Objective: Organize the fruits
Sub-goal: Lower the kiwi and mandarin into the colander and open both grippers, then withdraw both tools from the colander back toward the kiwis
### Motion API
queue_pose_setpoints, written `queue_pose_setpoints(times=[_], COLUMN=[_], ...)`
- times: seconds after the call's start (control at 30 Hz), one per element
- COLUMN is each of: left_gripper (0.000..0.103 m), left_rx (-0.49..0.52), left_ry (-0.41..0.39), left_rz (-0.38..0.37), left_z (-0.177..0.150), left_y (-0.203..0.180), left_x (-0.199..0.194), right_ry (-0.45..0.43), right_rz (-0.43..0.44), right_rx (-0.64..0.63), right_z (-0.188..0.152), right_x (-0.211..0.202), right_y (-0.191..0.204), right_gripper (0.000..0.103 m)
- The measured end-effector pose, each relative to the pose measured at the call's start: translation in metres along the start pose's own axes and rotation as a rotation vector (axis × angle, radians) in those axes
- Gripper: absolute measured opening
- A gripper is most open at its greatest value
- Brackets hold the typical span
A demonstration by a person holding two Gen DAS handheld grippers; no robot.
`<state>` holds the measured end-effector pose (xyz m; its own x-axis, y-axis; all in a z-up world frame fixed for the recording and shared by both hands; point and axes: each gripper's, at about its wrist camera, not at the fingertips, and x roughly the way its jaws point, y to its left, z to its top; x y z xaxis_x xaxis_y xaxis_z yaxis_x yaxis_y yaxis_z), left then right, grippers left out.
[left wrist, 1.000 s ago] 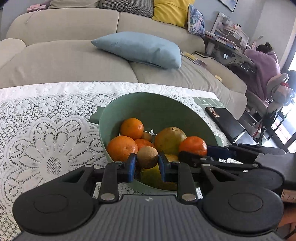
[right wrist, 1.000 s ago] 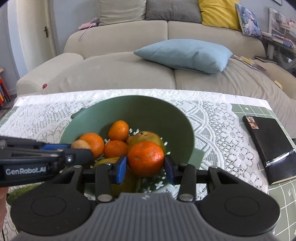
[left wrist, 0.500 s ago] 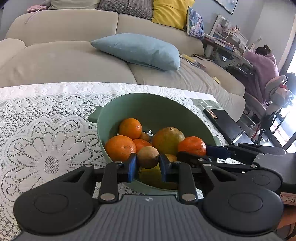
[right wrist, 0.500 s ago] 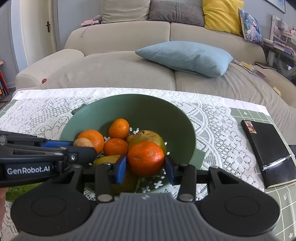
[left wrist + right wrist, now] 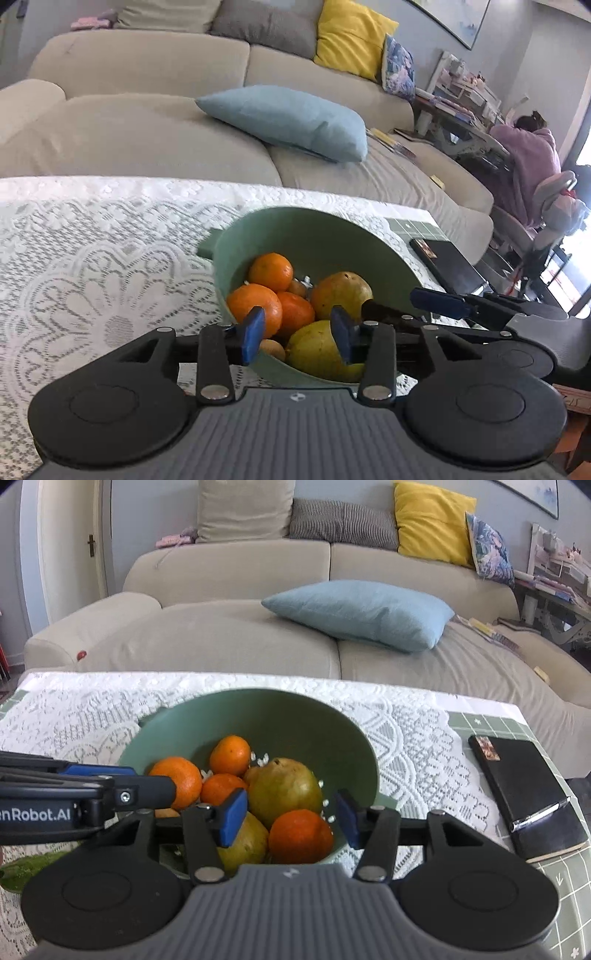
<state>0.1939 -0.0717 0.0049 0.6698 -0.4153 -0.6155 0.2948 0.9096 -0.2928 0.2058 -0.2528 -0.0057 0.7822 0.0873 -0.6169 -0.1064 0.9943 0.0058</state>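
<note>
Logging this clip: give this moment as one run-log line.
left gripper: jaws opening, empty | right gripper: jaws opening, orange unpinched | green bowl: holds all fruit

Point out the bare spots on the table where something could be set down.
Free: the lace cloth left of the bowl, and the lace strip between bowl and notebook. Crowded: the bowl itself, full of fruit, with both grippers over its near rim.

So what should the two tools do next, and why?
Probably lift both away from the bowl. The left tool and right tool are opening with nothing pressed between their pads, and the orange and small brown fruit lie inside.
</note>
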Motion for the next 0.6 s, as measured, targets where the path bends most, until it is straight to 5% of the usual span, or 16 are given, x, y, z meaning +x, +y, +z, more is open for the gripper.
queue_pose_setpoints(times=[0.1,0.6], left_gripper=[0.049,0.049], left_rx=[-0.007,-0.047], left_ry=[-0.032,-0.111], left_rz=[0.024,0.164], left_z=[0.001,-0.011], left_y=[0.005,0.06], left_x=[-0.012,-0.067], right_ry=[-0.056,-0.218], right_rz=[0.014,0.258], right_rx=[0.01,0.064], right_z=[0.001,-0.004], right_x=[-0.006,-0.033], right_y=[0.005,0.048], right_gripper=[0.061,0.061])
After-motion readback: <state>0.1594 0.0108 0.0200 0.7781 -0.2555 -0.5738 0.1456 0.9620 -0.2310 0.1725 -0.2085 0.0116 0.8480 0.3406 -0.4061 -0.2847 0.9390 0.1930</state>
